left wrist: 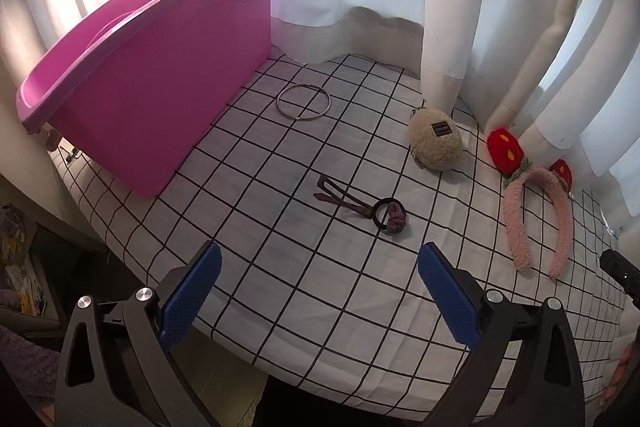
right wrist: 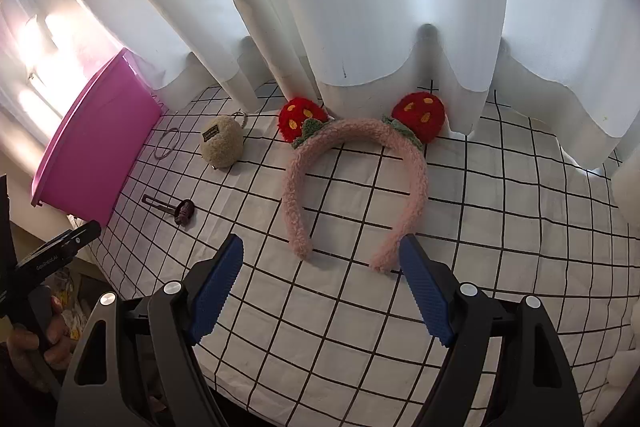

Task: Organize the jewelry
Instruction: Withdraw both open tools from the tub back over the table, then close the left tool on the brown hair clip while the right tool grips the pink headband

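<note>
Headband [right wrist: 352, 179] lay mid-counter, ungrasped; right gripper [right wrist: 320, 291] jaws released, straddling its ends; left gripper [left wrist: 320, 299] jaws released, empty. Risk: fuzzy tip slipping from pads, snagging checkered cloth [right wrist: 500, 227].

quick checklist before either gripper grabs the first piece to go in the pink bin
1. Left gripper open, nothing between pads: ok.
2. Right gripper open, empty: ok.
3. Fuzzy pink headband ahead of right gripper, flat on the checked cloth: ok.
4. Hair tie ahead of left gripper, lying free: ok.
5. Metal bangle clear of the pink bin: ok.
6. Room inside bin: cannot tell.
</note>
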### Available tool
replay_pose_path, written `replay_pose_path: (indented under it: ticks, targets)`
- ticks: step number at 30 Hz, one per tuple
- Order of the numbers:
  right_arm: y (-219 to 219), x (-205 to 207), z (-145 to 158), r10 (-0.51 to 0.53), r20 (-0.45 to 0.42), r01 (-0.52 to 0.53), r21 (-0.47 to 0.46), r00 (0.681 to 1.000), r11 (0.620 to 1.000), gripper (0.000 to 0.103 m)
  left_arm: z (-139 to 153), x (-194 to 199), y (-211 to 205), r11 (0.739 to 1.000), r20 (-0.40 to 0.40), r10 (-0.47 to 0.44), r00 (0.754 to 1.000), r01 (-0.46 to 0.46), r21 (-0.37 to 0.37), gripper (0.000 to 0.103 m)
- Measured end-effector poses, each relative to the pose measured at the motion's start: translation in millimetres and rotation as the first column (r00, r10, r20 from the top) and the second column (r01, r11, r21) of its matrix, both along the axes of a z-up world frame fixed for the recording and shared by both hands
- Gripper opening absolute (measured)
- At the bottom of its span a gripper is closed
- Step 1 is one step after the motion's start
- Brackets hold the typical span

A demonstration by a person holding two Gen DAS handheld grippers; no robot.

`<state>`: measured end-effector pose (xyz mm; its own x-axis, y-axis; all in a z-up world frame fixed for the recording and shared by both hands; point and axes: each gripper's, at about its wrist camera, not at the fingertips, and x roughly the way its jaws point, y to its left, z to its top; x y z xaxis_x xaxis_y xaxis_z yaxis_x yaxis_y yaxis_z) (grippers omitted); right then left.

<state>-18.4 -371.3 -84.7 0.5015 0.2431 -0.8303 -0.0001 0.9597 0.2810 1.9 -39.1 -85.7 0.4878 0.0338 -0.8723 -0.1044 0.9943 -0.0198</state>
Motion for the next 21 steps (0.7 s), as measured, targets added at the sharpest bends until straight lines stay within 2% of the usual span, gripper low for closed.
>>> replay_pose_path:
  ticks: [4, 9, 13, 21]
  targets:
    - [3, 5, -13, -0.011, -0.009, 0.011, 0.000, 1.000, 1.000, 0.077, -19, 15, 6, 1.000, -0.005, 0.010, 1.000, -0.010, 0.007, 0.097]
    - [5, 9, -26, -0.067, -0.007, 0.067, 0.007, 0.998, 0.998, 0.077, -37, 42, 18, 0.999, -0.009, 0.032, 0.999, -0.032, -0.035, 0.097]
    - [11, 13, -36, -0.077, -0.015, 0.077, -0.032, 0.997, 0.997, 0.077, -53, 61, 26, 0.997, -0.014, 0.057, 0.998, -0.058, -0.058, 0.097]
    - [7, 22, -55, -0.144, -0.016, 0.142, -0.080, 0.989, 0.987, 0.077, -80, 80, 27, 0.997, -0.033, 0.063, 0.997, -0.065, -0.048, 0.097]
